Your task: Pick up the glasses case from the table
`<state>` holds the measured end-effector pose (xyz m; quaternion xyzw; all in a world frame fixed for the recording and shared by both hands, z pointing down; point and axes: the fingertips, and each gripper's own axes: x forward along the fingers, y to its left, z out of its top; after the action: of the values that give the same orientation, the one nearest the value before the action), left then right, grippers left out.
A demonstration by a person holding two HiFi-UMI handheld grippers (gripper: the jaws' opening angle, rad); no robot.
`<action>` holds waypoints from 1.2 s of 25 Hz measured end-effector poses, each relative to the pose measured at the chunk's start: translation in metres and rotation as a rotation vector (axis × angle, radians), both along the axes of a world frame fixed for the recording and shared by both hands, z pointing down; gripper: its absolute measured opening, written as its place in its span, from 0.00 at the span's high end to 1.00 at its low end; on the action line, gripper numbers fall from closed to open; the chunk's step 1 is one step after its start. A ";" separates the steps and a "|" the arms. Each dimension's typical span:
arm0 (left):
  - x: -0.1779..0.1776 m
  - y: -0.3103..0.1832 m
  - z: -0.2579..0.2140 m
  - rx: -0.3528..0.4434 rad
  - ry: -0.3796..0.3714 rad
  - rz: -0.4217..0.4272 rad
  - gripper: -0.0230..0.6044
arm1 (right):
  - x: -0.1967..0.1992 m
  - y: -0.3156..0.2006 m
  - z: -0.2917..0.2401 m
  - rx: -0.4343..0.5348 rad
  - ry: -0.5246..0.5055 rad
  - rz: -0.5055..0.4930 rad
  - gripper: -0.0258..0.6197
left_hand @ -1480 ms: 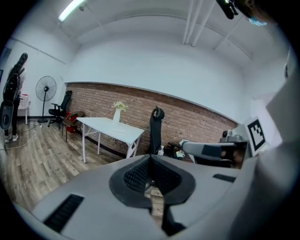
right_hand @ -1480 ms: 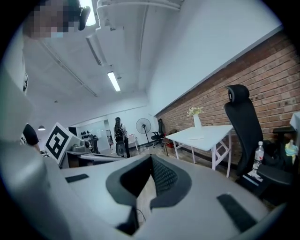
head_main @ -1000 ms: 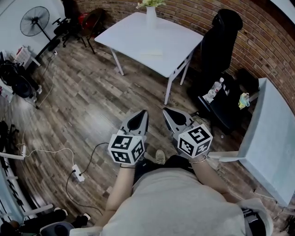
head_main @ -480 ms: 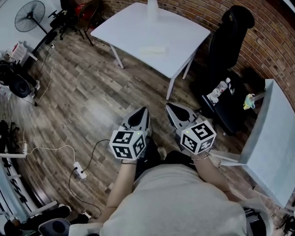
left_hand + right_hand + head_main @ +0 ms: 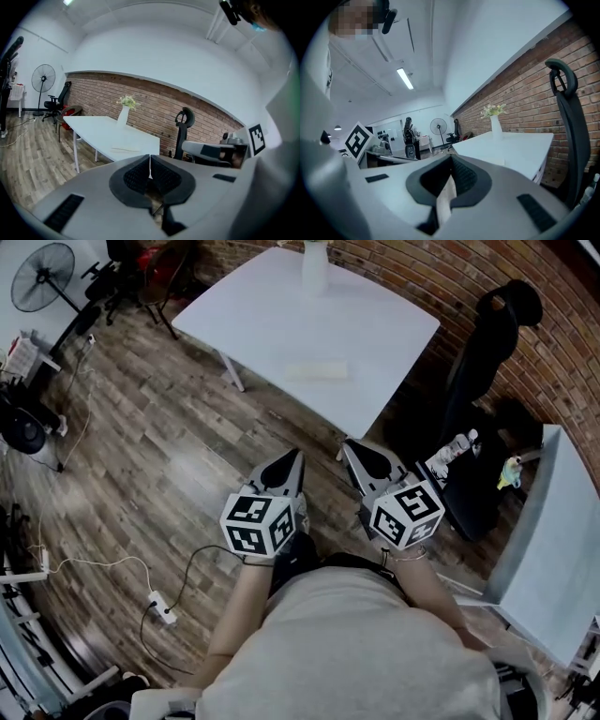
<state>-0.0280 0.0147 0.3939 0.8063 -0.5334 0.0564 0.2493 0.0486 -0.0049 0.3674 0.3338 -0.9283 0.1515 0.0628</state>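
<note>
The glasses case (image 5: 317,370) is a flat, pale oblong lying near the front of the white table (image 5: 262,315); in the left gripper view the case (image 5: 124,149) shows as a thin pale strip on the tabletop. My left gripper (image 5: 297,455) and right gripper (image 5: 348,444) are held side by side over the wooden floor, short of the table's near edge, both pointing toward it. Both are shut with nothing between their jaws. In the gripper views the left gripper (image 5: 150,157) and the right gripper (image 5: 451,158) show closed tips.
A white vase (image 5: 314,266) with flowers stands at the table's far side. A black office chair (image 5: 492,329) is to the right, beside a dark side stand with bottles (image 5: 448,454) and a second pale table (image 5: 553,549). A fan (image 5: 42,263) and cables lie left.
Both grippers and the person have moved forward toward the white table, which now sits closer and larger in the head view. The jaws stayed shut.
</note>
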 end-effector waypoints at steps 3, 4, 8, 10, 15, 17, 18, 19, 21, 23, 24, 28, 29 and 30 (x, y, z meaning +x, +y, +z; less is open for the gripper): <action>-0.027 -0.036 -0.002 -0.015 -0.010 0.020 0.95 | -0.028 -0.035 -0.001 -0.003 -0.009 -0.004 0.96; -0.036 -0.049 -0.005 -0.015 -0.009 0.024 0.95 | -0.038 -0.047 -0.004 -0.001 -0.003 -0.005 0.96; -0.056 -0.096 -0.007 -0.009 0.014 0.043 0.95 | -0.059 -0.090 -0.001 -0.017 0.032 0.005 0.96; -0.064 -0.113 -0.008 -0.005 0.021 0.055 0.95 | -0.071 -0.105 -0.001 -0.016 0.051 -0.012 0.96; -0.087 -0.153 -0.007 -0.007 0.024 0.086 0.95 | -0.098 -0.144 -0.002 0.002 0.084 -0.008 0.96; -0.093 -0.160 -0.002 -0.022 0.033 0.095 0.95 | -0.105 -0.152 0.002 -0.005 0.102 0.002 0.96; -0.095 -0.163 0.001 -0.027 0.037 0.098 0.95 | -0.107 -0.155 0.004 -0.007 0.111 0.003 0.96; -0.096 -0.166 0.003 -0.031 0.041 0.101 0.95 | -0.108 -0.157 0.005 -0.008 0.120 0.002 0.96; -0.097 -0.171 0.008 -0.041 0.050 0.104 0.95 | -0.108 -0.160 0.008 -0.010 0.139 -0.003 0.96; -0.096 -0.170 0.016 -0.056 0.059 0.104 0.95 | -0.107 -0.160 0.016 -0.019 0.165 -0.008 0.95; -0.096 -0.169 0.020 -0.064 0.060 0.104 0.95 | -0.106 -0.161 0.020 -0.028 0.176 -0.008 0.93; -0.098 -0.172 0.035 -0.102 0.049 0.078 0.95 | -0.104 -0.169 0.033 -0.052 0.199 -0.021 0.90; -0.099 -0.175 0.037 -0.106 0.051 0.067 0.95 | -0.104 -0.173 0.034 -0.054 0.205 -0.029 0.90; -0.099 -0.178 0.037 -0.108 0.051 0.058 0.95 | -0.103 -0.176 0.036 -0.057 0.210 -0.037 0.90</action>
<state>-0.1275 -0.1634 0.4311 0.8081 -0.4993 0.0716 0.3043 -0.0547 -0.1812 0.4033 0.3287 -0.9179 0.1410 0.1718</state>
